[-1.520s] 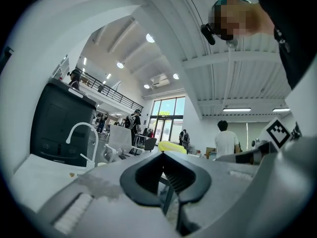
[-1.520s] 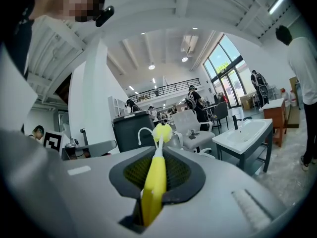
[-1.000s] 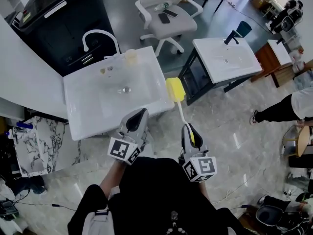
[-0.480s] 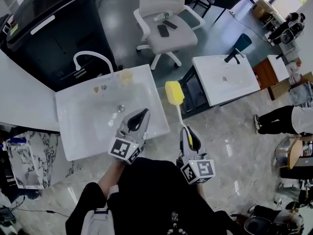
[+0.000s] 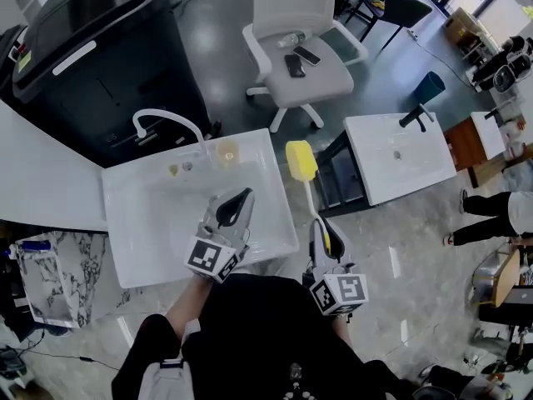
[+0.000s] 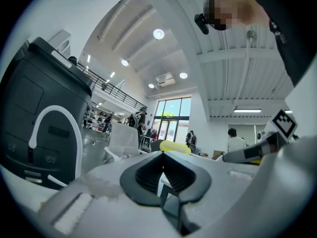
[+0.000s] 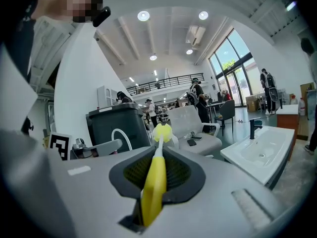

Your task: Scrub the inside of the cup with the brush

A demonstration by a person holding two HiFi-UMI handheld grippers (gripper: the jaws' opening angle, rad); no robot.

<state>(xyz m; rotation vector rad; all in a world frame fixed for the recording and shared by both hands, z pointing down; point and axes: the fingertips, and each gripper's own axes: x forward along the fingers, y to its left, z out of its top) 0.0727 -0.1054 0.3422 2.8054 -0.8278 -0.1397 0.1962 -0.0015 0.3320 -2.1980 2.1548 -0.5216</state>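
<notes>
Yellow plastic forms the handle of the brush (image 7: 154, 177), which is clamped between the fingers of the right gripper (image 5: 323, 232). Its yellow head points to 12 o'clock, just off the right edge of the sink (image 5: 133, 223). The cup (image 5: 226, 152) is translucent and upright. It stands on the sink's far rim, just beside the faucet (image 5: 162, 117) base, at 12 o'clock from the left gripper (image 5: 234, 202). That gripper's fingers are pressed fully together with nothing between them, and it hovers over the basin.

Step in hand, as judged: secure the cup, then insert the brush.

1. Spread the left fingers before reaching. Closed tips would likely tip so light a cup.
2. Grip the cup wall low, clear of the faucet, and keep the mouth unobstructed.
3. Swing the brush head from 1 o'clock into line with the cup mouth, then enter straight.
4. Hold the cup firmly, since scrubbing pressure may twist it out of the grip.
</notes>
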